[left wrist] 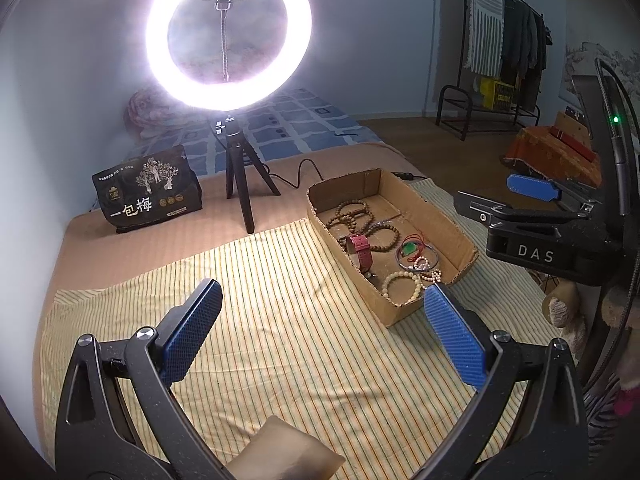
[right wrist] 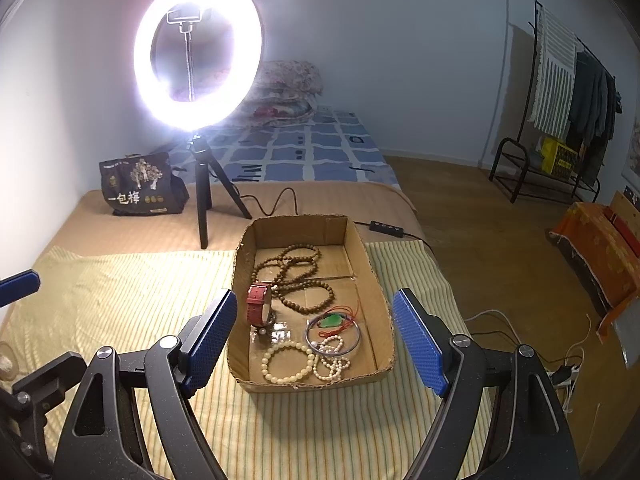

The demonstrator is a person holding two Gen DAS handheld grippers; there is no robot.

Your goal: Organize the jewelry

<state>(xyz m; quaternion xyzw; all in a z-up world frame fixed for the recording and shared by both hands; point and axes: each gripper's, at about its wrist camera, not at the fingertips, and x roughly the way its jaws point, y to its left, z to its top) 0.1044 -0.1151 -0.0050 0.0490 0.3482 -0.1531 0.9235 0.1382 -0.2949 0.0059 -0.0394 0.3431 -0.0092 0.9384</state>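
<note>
Both tools (left wrist: pixel 322 308) (right wrist: pixel 320 334) agape, empty

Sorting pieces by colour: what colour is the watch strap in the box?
Red; the watch strap shows best in the right wrist view.

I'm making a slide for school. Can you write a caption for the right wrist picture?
Open right gripper above a cardboard box of bead strings, bracelets and a red watch.
</note>
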